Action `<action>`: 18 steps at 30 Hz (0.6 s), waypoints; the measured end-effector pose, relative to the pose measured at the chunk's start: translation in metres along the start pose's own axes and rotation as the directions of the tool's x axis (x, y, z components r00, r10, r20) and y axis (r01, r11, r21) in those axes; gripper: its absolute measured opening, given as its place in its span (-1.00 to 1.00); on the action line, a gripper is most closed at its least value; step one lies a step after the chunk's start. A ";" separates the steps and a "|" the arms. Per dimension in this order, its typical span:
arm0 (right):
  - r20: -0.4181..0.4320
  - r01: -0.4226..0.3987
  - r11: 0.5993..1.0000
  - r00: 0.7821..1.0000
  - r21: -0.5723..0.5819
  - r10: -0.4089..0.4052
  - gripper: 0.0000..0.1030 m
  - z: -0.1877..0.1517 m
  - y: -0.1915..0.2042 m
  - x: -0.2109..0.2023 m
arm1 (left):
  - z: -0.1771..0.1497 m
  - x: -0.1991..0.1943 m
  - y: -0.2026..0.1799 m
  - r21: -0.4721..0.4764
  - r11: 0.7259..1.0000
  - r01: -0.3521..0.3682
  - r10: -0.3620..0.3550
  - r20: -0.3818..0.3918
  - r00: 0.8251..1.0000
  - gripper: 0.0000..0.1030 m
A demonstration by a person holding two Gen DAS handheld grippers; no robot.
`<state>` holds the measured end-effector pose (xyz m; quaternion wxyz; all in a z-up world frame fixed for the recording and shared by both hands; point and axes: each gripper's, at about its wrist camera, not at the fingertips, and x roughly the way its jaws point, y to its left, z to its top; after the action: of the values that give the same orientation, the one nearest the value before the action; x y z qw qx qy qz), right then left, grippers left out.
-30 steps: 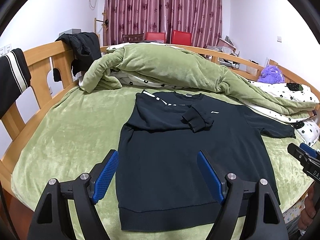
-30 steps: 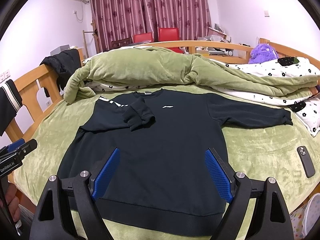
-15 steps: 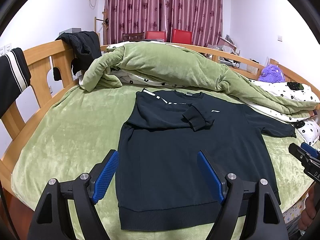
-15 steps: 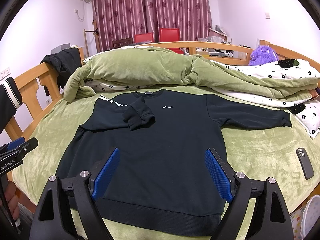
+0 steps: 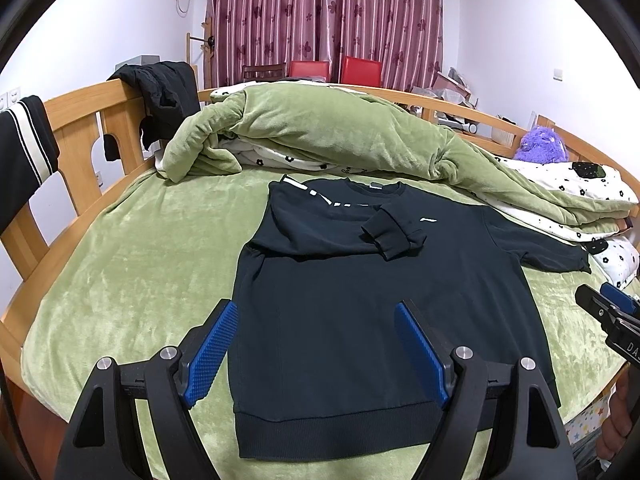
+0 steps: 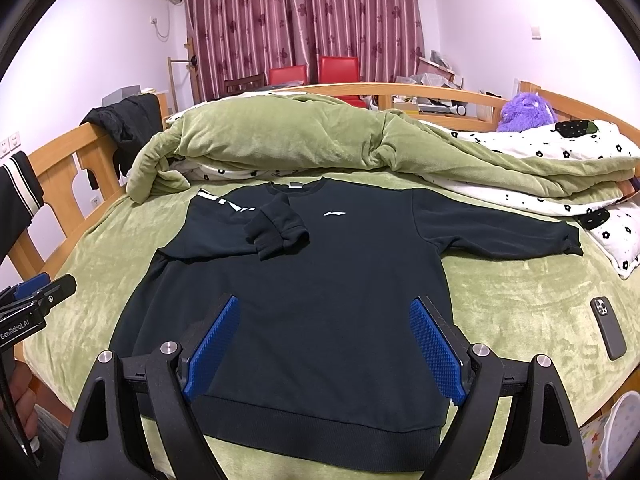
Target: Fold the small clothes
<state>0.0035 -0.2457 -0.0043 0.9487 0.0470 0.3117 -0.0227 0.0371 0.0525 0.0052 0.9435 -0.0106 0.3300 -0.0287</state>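
A black sweatshirt [image 6: 304, 304] lies flat on the green bed cover [image 6: 520, 300], one sleeve folded across its chest, the other stretched toward a phone [image 6: 608, 328] lying apart on the cover. A bunched green quilt [image 6: 280, 136] sits just behind its collar. The left gripper [image 5: 316, 348] and right gripper [image 6: 324, 344] hover over the hem, jaws spread and empty; wooden rails, red chairs and maroon curtains stand beyond.

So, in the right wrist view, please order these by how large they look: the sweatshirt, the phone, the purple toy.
1. sweatshirt
2. purple toy, though far away
3. phone; nearness makes the last two unsure.
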 end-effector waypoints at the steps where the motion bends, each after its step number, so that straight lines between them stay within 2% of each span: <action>1: 0.000 0.000 1.000 1.000 0.000 0.000 0.67 0.000 0.000 0.000 | 0.000 0.000 0.000 0.001 1.000 0.001 -0.001 0.000 1.000 0.55; 18: -0.003 0.002 1.000 1.000 -0.007 -0.002 0.67 -0.001 -0.002 0.000 | 0.000 0.000 -0.001 0.001 1.000 0.001 -0.001 0.001 1.000 0.55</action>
<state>0.0027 -0.2474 -0.0052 0.9485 0.0436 0.3131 -0.0223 0.0367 0.0511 0.0051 0.9437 -0.0103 0.3294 -0.0294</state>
